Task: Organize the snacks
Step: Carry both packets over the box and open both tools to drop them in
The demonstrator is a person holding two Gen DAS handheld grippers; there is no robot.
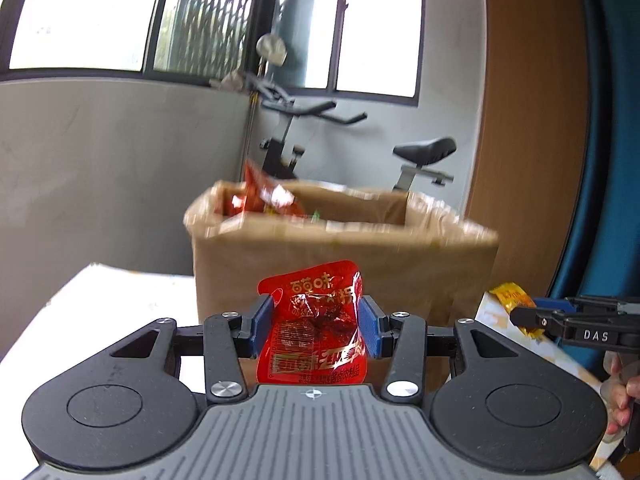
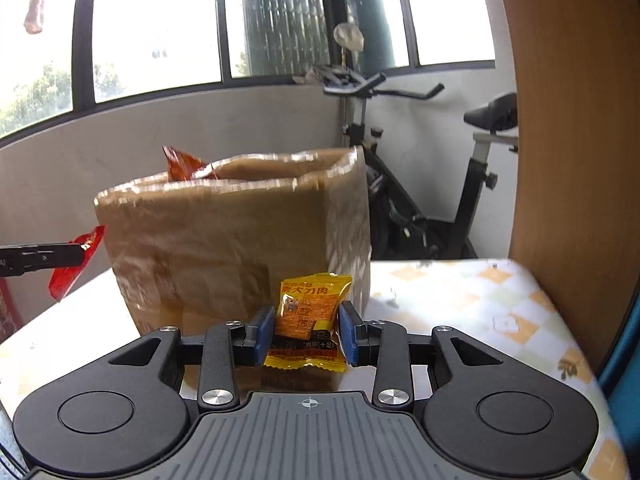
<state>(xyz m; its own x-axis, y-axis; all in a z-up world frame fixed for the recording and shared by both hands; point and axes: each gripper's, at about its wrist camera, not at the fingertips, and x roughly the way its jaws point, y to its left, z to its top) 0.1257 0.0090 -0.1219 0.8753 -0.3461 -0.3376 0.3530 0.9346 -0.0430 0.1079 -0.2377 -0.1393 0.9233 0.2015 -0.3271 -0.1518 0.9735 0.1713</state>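
On the table, scene: a cardboard box (image 2: 240, 240) stood on the table (image 2: 480, 312), open at the top, with both grippers raised in front of it.
Left gripper: the left gripper (image 1: 312, 326) was closed narrow on a red snack packet (image 1: 316, 320), its blue pads (image 1: 261, 326) pressed against the packet's two sides.
Red snack packet: it stood upright between the pads, crumpled in the middle, clear of the table, in front of the box's near wall.
Right gripper: the right gripper (image 2: 307, 330) was closed narrow on a yellow snack packet (image 2: 310, 320), one blue pad on each side of it.
Yellow snack packet: it was held upright, lifted above the table, just in front of the box's near corner.
Box contents: a red-orange bag (image 1: 264, 196) stuck up over the rim at the far left corner; more wrappers lay inside, too blurred to tell apart.
Person: fingers of a hand (image 1: 620, 396) showed at the right gripper's handle in the left wrist view.
Background: an exercise bike (image 2: 440, 184) stood behind the box below the windows (image 2: 160, 28).
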